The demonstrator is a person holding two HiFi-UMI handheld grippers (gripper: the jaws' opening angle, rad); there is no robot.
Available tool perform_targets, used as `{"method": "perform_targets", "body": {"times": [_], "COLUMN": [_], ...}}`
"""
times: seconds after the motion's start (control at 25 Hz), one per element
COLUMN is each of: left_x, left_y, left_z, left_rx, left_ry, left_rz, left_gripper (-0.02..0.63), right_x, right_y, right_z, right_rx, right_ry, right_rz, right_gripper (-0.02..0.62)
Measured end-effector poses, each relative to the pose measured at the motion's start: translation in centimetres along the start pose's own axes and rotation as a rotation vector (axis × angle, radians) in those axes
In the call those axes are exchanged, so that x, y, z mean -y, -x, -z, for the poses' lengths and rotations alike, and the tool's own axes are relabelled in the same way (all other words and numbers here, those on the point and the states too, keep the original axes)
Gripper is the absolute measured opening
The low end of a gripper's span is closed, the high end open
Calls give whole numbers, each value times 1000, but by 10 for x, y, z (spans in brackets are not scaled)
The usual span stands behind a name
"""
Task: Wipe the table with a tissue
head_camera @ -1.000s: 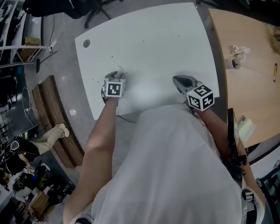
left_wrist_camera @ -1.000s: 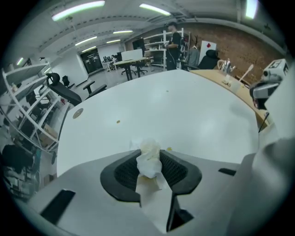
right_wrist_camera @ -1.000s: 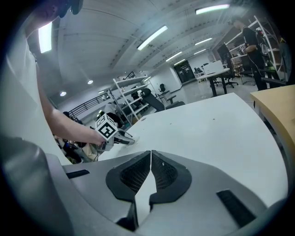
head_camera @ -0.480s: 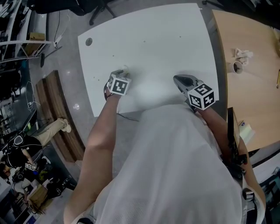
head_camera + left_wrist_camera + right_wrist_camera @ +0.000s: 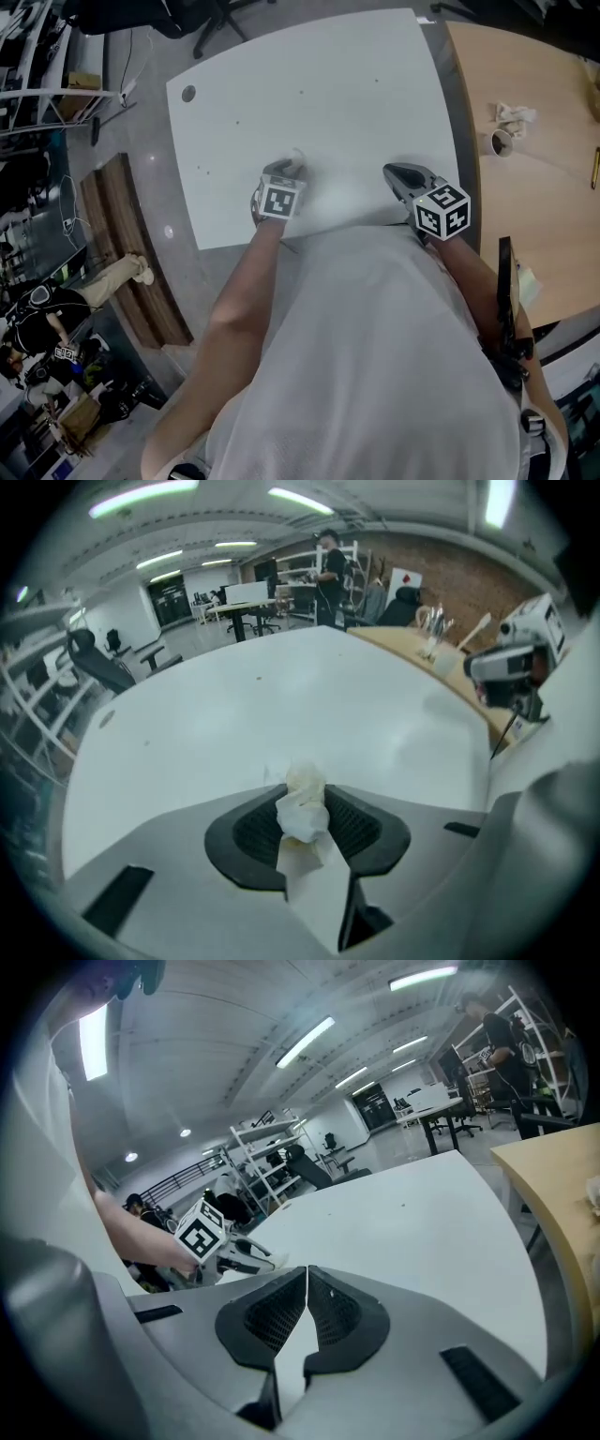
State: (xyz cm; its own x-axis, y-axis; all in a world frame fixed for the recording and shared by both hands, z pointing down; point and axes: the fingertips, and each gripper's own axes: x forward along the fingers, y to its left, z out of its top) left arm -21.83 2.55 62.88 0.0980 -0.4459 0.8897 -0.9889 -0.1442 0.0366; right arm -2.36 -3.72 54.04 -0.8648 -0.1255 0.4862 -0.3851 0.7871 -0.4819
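A crumpled white tissue [image 5: 304, 803] is pinched between the jaws of my left gripper [image 5: 306, 810], which points steeply down at the white table [image 5: 356, 94]. From the head view the left gripper [image 5: 287, 172] stands near the table's front edge, left of centre, with the tissue [image 5: 297, 157] peeking past its tip onto the surface. My right gripper [image 5: 401, 174] hovers over the front right part of the table, its jaws together with nothing in them [image 5: 306, 1283]. The right gripper view shows the left gripper [image 5: 246, 1258] off to its left.
A wooden table [image 5: 525, 141] adjoins on the right, with a small cup [image 5: 502, 142] and a crumpled paper [image 5: 514, 114] on it. The white table has a round hole [image 5: 188, 93] at its far left corner and a few dark specks. An office chair base stands beyond the far edge.
My left gripper has slid to the right along the table's front part with the tissue in it. The right gripper has drifted slightly right.
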Motion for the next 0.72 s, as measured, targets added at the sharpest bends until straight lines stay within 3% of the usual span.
{"method": "perform_targets", "body": {"times": [0.12,0.2,0.4,0.72], "left_x": [35,49,41,-29], "left_y": [6,13,39,79], "left_z": [-13,-12,7,56], "left_rx": [128,171,223,267], "left_ry": [89,88,137,249], "left_rz": [157,194,209,150], "left_gripper": [123,124,124,124], "right_x": [3,2,-17,-73], "right_y": [6,5,-11,-54], "right_z": [0,0,2,2], "right_rx": [16,25,26,-16], "right_ry": [0,-9,-13,41], "right_rz": [17,24,20,-28], "right_gripper": [18,18,18,18]}}
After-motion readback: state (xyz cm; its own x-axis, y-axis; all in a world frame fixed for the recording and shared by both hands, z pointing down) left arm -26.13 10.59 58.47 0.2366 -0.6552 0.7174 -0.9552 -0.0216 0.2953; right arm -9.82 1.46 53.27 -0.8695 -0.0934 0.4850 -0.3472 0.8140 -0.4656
